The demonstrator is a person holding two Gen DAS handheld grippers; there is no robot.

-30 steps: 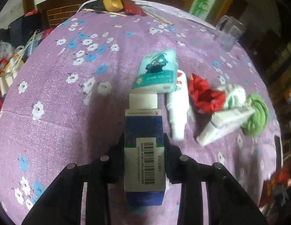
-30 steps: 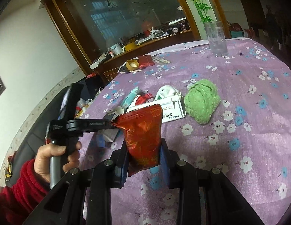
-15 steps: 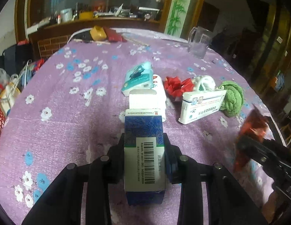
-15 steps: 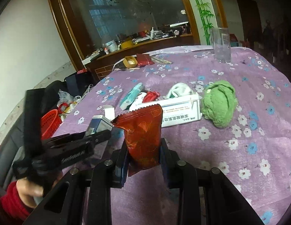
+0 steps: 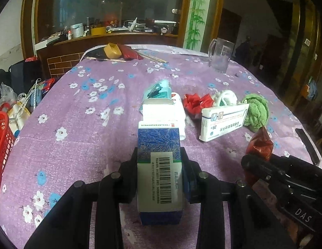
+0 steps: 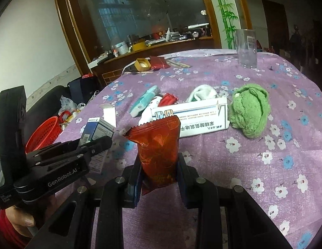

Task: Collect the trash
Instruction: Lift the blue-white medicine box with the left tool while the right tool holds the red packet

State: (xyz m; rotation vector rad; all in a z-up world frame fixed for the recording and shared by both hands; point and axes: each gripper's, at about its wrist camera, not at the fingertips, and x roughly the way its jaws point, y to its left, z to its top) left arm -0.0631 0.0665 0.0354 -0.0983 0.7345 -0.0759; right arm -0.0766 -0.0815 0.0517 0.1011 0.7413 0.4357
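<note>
My left gripper [image 5: 160,166] is shut on a blue and white medicine box [image 5: 159,157] with a barcode and an open top flap, held above the purple flowered tablecloth [image 5: 78,134]. My right gripper [image 6: 159,166] is shut on a red foil wrapper [image 6: 157,145], held upright. The box [image 6: 96,131] and the left gripper also show at the left of the right wrist view. The wrapper [image 5: 260,143] shows at the right of the left wrist view. More trash lies mid-table: a long white medicine box [image 5: 223,122], red crumpled paper [image 5: 196,102], a teal packet [image 5: 157,90], a white tube [image 5: 179,116].
A green cloth [image 6: 250,110] and a white cloth [image 6: 202,91] lie by the long box. A clear pitcher [image 5: 220,55] stands at the far right. A tape roll [image 5: 112,50] lies at the far edge. A red basket [image 6: 44,130] sits off the table's left side.
Both grippers have lifted and tilted up, so the views now take in the room. The two grippers have come closer together. Each still holds its item.
</note>
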